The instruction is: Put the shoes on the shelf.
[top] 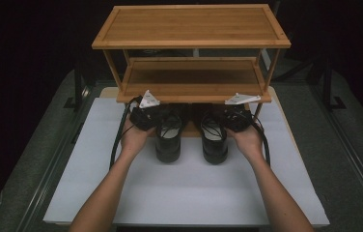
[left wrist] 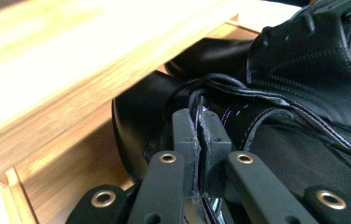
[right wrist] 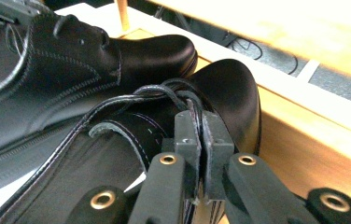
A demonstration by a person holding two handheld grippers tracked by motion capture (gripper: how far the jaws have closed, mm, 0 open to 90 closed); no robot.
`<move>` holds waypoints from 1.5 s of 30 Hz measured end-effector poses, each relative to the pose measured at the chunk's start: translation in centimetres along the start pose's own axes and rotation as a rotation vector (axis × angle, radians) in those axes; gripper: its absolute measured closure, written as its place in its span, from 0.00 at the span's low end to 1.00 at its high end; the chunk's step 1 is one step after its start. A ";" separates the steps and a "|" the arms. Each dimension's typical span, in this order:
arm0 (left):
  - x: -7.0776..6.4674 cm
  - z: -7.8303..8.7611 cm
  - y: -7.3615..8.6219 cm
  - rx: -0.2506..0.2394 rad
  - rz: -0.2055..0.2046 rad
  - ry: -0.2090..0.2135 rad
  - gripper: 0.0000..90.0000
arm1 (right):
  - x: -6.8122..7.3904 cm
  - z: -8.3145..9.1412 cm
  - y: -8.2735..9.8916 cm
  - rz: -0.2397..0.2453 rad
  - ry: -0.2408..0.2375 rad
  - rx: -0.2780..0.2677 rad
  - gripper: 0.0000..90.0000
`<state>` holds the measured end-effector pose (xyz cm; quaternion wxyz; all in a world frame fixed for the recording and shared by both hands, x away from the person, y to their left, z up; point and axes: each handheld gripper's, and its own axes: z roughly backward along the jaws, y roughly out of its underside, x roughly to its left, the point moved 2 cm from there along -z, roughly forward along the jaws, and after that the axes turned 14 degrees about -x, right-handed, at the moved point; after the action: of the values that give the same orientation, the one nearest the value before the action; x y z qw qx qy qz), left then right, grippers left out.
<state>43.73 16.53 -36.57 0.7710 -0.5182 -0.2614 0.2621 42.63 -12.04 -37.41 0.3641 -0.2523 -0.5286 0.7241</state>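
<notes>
Two black lace-up shoes stand side by side on the white mat, toes tucked under the wooden rack's lower shelf. My left gripper [top: 158, 118] is shut on the outer edge of the left shoe [top: 168, 140] by its laces; in the left gripper view the pads [left wrist: 185, 135] pinch the leather rim of the left shoe [left wrist: 141, 116]. My right gripper [top: 228, 118] is shut on the outer edge of the right shoe [top: 214, 142]; in the right gripper view the pads [right wrist: 215, 133] clamp the rim of the right shoe [right wrist: 229, 88], with the left shoe [right wrist: 71, 65] beside it.
A two-shelf bamboo rack [top: 191, 26] stands at the far edge of the white mat [top: 189, 193]. Its lower shelf [top: 194, 79] hangs just above the shoe toes, with its front rail [left wrist: 71, 79] close to my left gripper. Dark floor surrounds the table.
</notes>
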 end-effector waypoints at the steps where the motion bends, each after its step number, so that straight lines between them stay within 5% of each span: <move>1: 0.1 -0.3 0.1 -0.007 0.005 -0.005 0.97 | -0.2 -0.2 0.0 0.001 0.004 -0.001 0.96; 17: 0.5 -2.7 0.8 -0.027 0.005 -0.052 0.97 | -0.8 -2.1 0.7 -0.024 0.042 -0.024 0.96; 32: -0.1 -2.7 1.9 -0.009 -0.009 -0.016 0.91 | -0.4 -2.2 1.8 -0.030 0.029 -0.014 0.92; 38: 0.1 -2.3 1.7 -0.008 0.015 -0.012 0.73 | -0.3 -1.5 1.2 -0.048 0.005 -0.029 0.80; 45: -0.1 0.3 0.8 -0.019 0.048 0.029 0.51 | 0.3 0.2 0.8 -0.044 -0.016 -0.005 0.61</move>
<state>43.33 16.98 -37.26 0.7633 -0.5354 -0.2403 0.2702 42.13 -12.07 -38.08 0.3751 -0.2355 -0.5388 0.7166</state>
